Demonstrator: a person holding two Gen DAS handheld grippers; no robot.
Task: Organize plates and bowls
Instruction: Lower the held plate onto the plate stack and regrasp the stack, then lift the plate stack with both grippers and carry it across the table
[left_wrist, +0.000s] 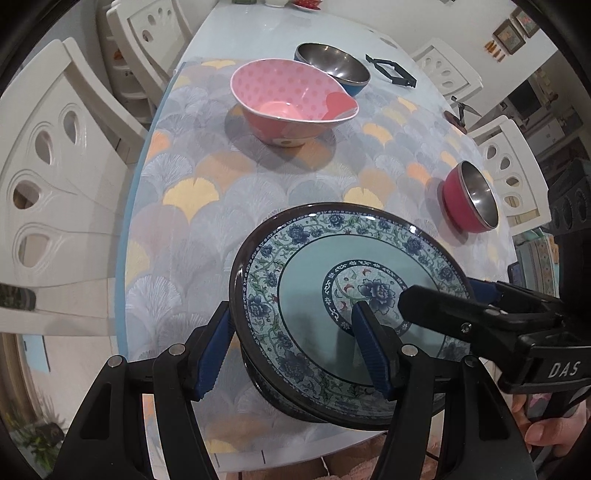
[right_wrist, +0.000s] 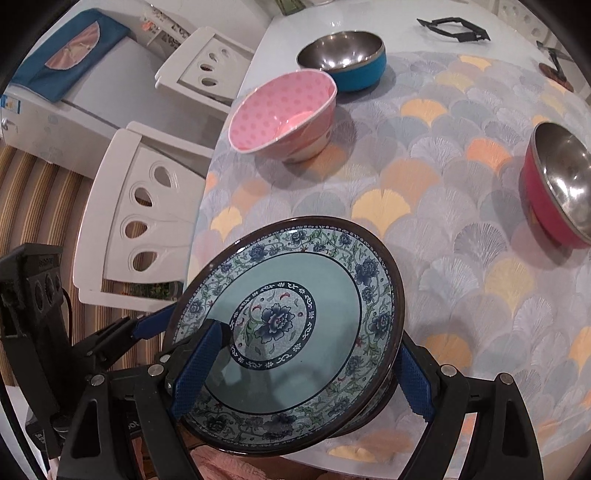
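White dining chairs (left_wrist: 62, 177) ring a pale table (left_wrist: 229, 40) whose near half is covered by a fan-patterned cloth (left_wrist: 207, 206). At the near edge of that cloth sits the blue floral plate (left_wrist: 332, 266), apparently the top of a small stack, with a darker rim showing beneath it in the left wrist view.

Both grippers straddle this plate's rim from opposite sides. The left gripper (left_wrist: 295, 350) has one blue pad outside the rim and the other over the plate's face, jaws about half parted. The right gripper (right_wrist: 303, 373) stands wider, one pad on the plate's inner face, the other outside the far rim. Whether either set of pads actually presses the plate I cannot tell.

Farther out stand a pink dotted bowl (left_wrist: 291, 99), a blue steel bowl (left_wrist: 332, 66) just behind it, and a red steel bowl (left_wrist: 471, 203) well apart to the right. A black folding stand (left_wrist: 391, 70) lies beyond.

Judging by this, the plates are being gathered and the bowls remain untouched. Next would come a firm, even pinch on both rims, kept level so the top plate does not slide.
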